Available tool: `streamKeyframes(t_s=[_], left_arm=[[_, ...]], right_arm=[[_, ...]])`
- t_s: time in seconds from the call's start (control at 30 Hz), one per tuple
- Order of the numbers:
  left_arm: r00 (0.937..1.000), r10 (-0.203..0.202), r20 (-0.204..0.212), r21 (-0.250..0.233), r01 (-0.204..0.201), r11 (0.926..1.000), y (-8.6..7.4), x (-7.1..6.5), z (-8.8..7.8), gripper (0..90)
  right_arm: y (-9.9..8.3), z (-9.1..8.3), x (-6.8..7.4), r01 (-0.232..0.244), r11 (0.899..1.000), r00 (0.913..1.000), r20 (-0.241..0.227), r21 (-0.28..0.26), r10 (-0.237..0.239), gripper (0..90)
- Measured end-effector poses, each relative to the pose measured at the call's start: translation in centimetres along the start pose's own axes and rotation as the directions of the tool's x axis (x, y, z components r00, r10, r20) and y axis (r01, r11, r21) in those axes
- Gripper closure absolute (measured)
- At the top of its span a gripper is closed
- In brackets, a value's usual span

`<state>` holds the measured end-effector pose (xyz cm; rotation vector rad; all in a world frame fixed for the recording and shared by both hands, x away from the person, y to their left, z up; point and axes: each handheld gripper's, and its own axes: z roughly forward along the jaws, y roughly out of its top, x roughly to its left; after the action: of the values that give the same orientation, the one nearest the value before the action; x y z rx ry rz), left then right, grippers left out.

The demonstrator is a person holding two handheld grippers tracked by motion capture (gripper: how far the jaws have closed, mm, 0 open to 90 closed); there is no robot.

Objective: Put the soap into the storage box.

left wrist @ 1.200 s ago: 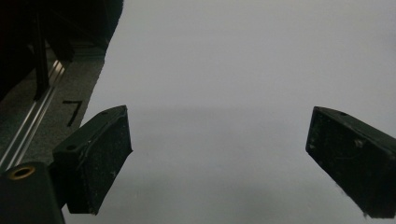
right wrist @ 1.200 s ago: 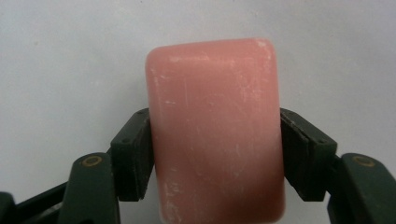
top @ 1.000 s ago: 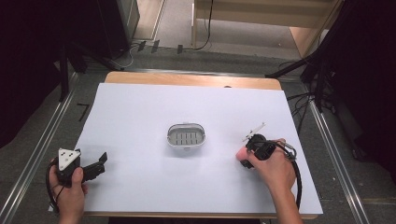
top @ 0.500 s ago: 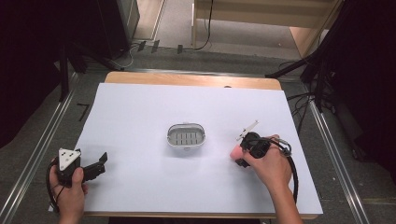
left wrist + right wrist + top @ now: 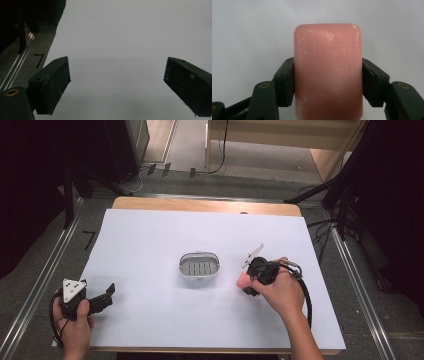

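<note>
A pink bar of soap (image 5: pixel 328 72) is clamped between the jaws of the right gripper (image 5: pixel 250 282), just right of a small grey dish (image 5: pixel 199 265) at the middle of the white worktop (image 5: pixel 150 235). The left gripper (image 5: pixel 100 297) is held at the worktop's near left corner, jaws wide apart and empty.

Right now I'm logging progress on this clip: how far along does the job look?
Done: the right gripper has the pink soap clamped between its jaws. In hand: it holds the soap just right of the soap dish. Left: the dish is empty, so the soap probably goes in there. The left gripper sits open and idle.
</note>
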<state>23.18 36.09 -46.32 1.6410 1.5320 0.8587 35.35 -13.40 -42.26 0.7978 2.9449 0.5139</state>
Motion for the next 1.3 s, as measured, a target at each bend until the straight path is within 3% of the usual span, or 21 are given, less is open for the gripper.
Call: streamKeyframes(t_s=[0.63,1.3], left_arm=[[1.0,-0.001,0.001,0.001,0.001,1.0,0.0,0.0,0.0,7.3],[1.0,-0.004,-0.001,0.001,0.004,1.0,0.0,0.1,0.0,7.3]], right_arm=[[3.2,-0.9,1.2,0.094,0.995,0.9953,-0.022,-0.016,-0.094,38.8],[6.6,-1.1,2.2,0.185,0.982,0.9816,-0.042,-0.031,-0.186,38.8]])
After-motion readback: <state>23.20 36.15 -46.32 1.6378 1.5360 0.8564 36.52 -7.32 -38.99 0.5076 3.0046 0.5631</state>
